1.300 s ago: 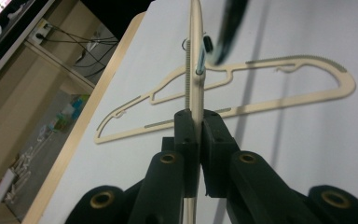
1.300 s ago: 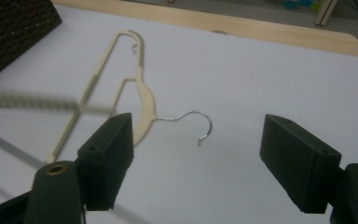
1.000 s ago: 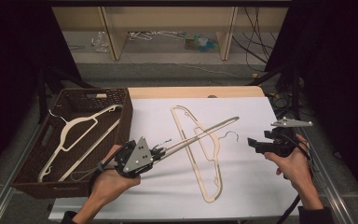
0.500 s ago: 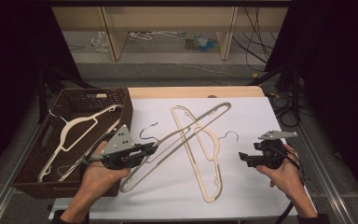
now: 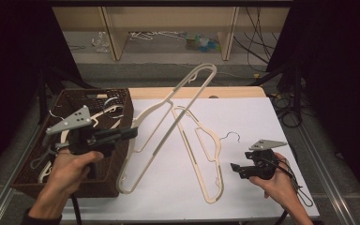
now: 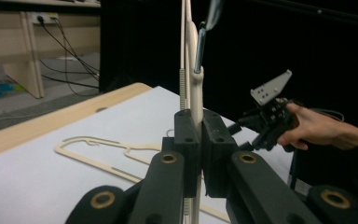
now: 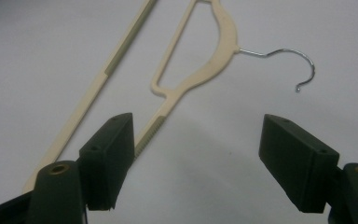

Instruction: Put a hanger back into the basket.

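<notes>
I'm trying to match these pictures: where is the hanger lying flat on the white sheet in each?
High view: hanger at centre, on the white sheet.
Left gripper view: hanger lower left, lying flat.
Right gripper view: hanger top centre, hook pointing right.
Shared landmark: the white sheet.

a lab: black curtains (image 5: 14, 56), loose cables (image 5: 258, 33), paper-covered table (image 5: 243, 117).

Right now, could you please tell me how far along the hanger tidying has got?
Done: at least one cream hanger already lies in the brown basket. In hand: the left hand-held gripper is shut on a raised hanger beside the basket. Left: a flat hanger on the white table; the right hand-held gripper is open beside it.
</notes>
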### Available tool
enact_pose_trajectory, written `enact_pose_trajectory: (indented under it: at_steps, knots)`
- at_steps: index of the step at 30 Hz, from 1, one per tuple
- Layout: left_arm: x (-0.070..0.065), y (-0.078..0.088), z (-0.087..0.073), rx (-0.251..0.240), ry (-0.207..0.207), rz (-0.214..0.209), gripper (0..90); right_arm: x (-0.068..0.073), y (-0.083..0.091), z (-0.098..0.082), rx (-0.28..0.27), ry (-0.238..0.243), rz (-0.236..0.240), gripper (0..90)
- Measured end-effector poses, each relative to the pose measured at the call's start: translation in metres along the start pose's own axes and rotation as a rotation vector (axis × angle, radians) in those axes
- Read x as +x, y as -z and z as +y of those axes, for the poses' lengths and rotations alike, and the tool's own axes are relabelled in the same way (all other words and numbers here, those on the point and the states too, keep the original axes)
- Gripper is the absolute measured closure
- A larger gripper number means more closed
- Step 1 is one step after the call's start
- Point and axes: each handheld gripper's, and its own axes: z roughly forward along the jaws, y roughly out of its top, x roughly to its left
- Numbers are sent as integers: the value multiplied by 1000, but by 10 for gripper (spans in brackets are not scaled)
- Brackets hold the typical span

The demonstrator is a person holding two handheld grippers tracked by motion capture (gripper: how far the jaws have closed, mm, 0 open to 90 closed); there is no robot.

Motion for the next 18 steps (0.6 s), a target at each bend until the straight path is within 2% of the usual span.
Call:
enact_pose_trajectory:
  at_steps: [1,3,4,5,6,7,8,9,11,12,15,16,18]
  knots:
    - [1,4,5,3,-8,13,860,0,-1,0,-10,13,-1,274]
    - [5,12,14,-15,16,22,859,2,-1,0,6,-9,6,274]
    - [8,17,20,-21,25,13,859,1,-2,-1,5,12,8,274]
    - [9,20,24,-22,32,17,860,4,-1,-2,27,-26,9,275]
    - [31,30,37,-38,-248,215,860,4,-3,-2,11,-29,6,274]
    - [28,31,39,-14,-196,93,860,2,-4,-3,-3,8,1,274]
    - [24,33,42,-26,-112,49,860,2,-3,-3,18,0,10,274]
    - [34,42,52,-22,-239,160,860,1,-4,-3,15,10,11,274]
    - [37,48,59,-27,-225,148,860,1,-4,-3,21,13,10,274]
    - [38,52,62,-25,-221,153,860,2,-6,-5,-3,2,4,274]
    - [45,62,67,-9,-209,164,860,2,-6,-5,-8,-2,5,274]
    - [49,65,67,-9,-207,166,859,1,-7,-6,-16,21,3,272]
    - [56,70,66,5,-210,186,859,1,-6,-6,0,28,9,272]
